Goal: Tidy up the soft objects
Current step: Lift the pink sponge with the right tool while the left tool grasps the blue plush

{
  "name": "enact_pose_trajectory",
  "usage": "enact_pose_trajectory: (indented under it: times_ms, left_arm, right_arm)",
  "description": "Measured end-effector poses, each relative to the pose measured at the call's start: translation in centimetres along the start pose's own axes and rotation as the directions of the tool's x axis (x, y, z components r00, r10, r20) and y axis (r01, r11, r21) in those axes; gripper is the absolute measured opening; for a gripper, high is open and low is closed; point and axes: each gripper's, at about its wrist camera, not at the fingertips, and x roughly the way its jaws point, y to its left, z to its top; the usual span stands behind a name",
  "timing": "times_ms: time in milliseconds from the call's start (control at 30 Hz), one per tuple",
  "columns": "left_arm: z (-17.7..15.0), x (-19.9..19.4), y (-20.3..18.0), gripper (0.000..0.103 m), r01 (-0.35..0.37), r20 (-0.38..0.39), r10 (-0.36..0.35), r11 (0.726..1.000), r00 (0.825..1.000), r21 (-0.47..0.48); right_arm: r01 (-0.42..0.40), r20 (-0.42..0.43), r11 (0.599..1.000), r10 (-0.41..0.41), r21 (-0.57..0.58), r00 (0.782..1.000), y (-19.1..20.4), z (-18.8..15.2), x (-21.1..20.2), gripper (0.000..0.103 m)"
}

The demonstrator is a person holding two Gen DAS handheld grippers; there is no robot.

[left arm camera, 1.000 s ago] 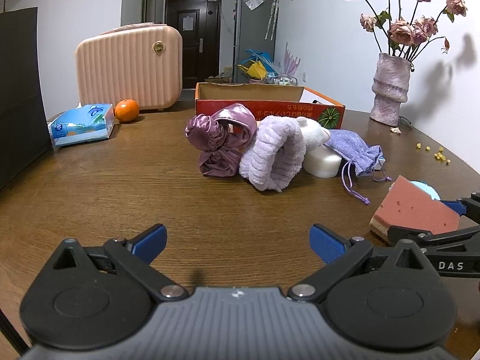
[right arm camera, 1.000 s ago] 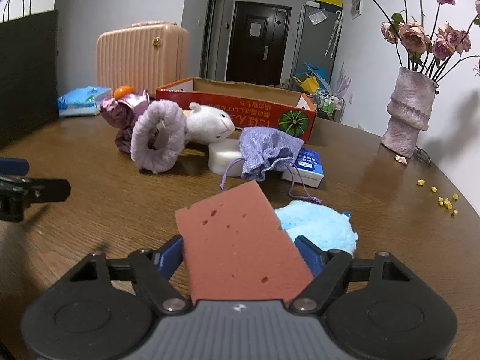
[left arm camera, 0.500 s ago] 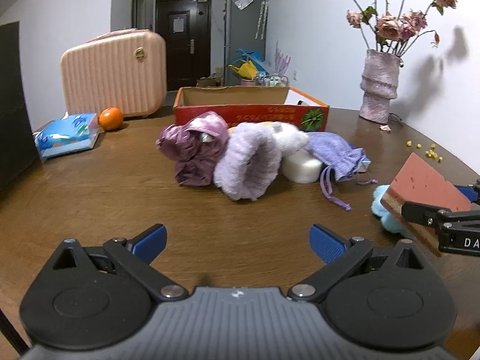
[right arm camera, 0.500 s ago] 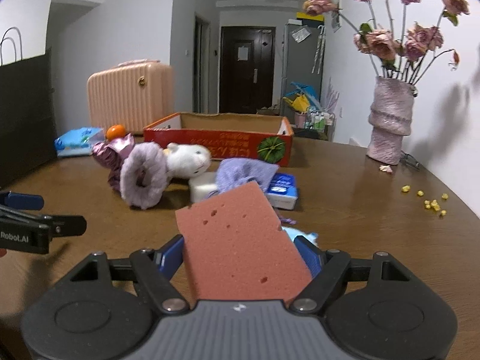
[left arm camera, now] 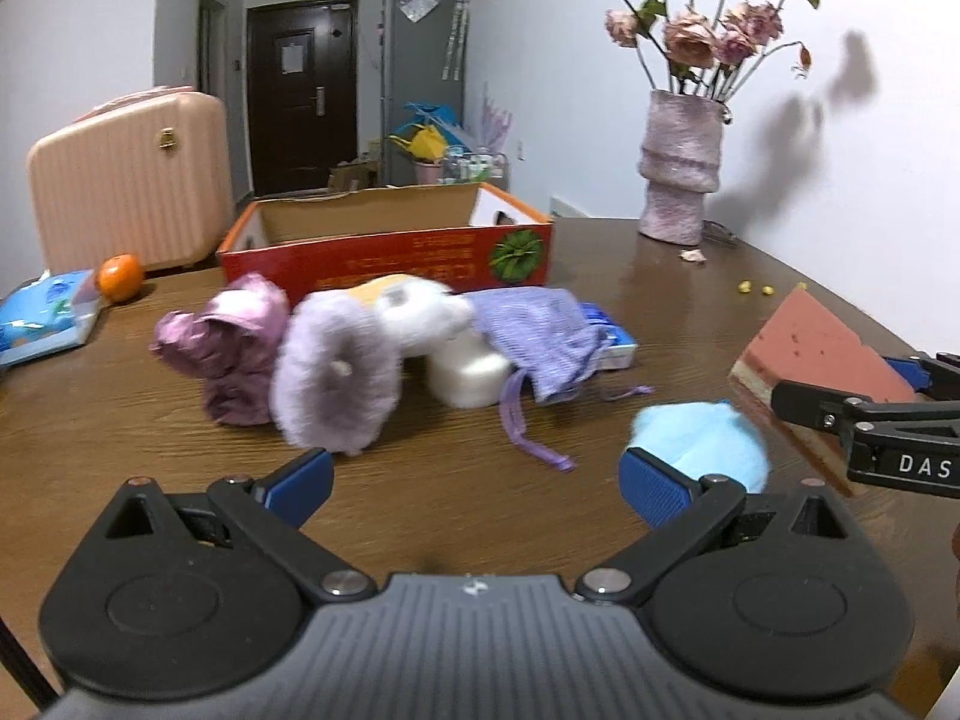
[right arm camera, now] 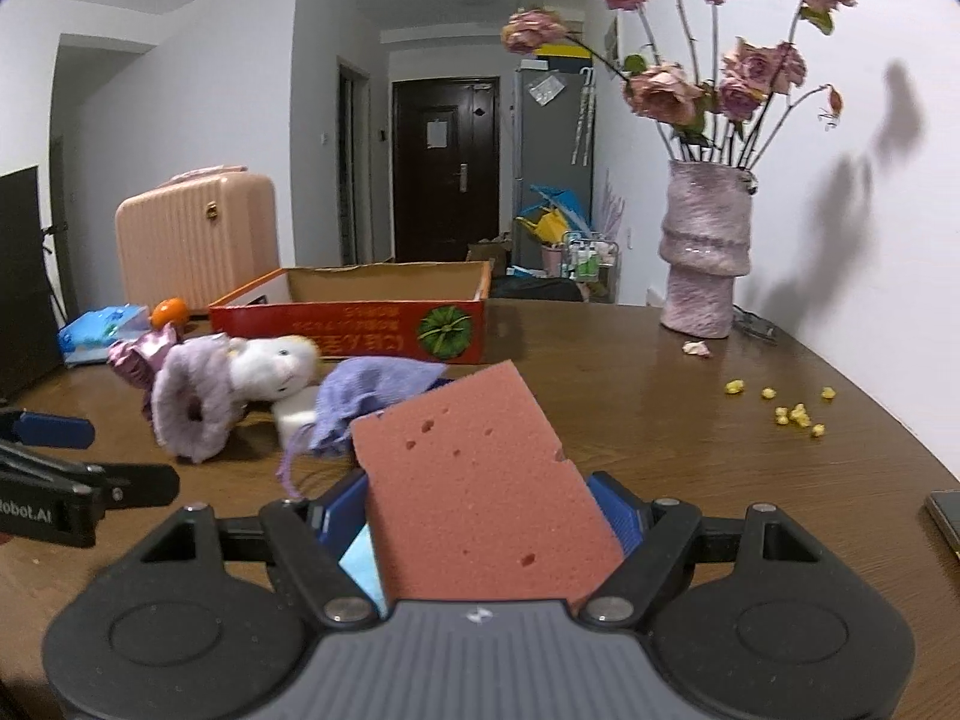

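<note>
The right gripper (right arm camera: 480, 516) holds the sponge (right arm camera: 480, 480) between its fingers, lifted off the bench (right arm camera: 690, 420) and tilted, in front of the box (right arm camera: 354, 330). The left gripper (left arm camera: 477, 480) hangs with fingers wide apart (nothing between them), near the blue puff (left arm camera: 702, 438); the other soft things lie just before the box.

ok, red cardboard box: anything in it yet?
Cannot tell fully. The red cardboard box is open-topped; only bare inner walls show, its floor hidden. Soft items lie outside it on the table.
</note>
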Motion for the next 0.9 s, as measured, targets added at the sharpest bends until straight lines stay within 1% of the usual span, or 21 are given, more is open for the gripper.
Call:
enact_pose_trajectory:
  times_ms: [233,367,633,800,900]
  left_arm:
    - [0.7,2.3,-3.5,0.103,0.048,-0.028,-0.047,0.999,0.999,0.017]
    - [0.8,3.8,-5.3,0.103,0.071,-0.058,-0.069,0.997,0.996,0.020]
    - [0.6,6.2,-8.0,0.103,0.103,-0.098,-0.100,0.994,0.990,0.023]
    - [0.8,7.2,-9.4,0.103,0.120,-0.104,-0.117,0.992,0.988,0.024]
    - [0.8,7.9,-10.2,0.103,0.116,-0.113,-0.112,0.992,0.987,0.038]
  right_arm:
    - [0.028,0.009,0.999,-0.028,0.033,1.000,-2.9,0.1,0.6,0.077]
    - [0.043,0.009,0.998,-0.044,0.052,0.999,-4.6,0.1,1.3,0.077]
    - [0.039,0.012,0.993,-0.040,0.108,0.999,-7.5,0.1,2.6,0.078]
    - [0.028,0.019,0.989,-0.031,0.142,0.999,-8.5,-0.2,3.0,0.078]
    - [0.022,0.023,0.987,-0.026,0.160,0.999,-8.9,-0.3,3.0,0.078]
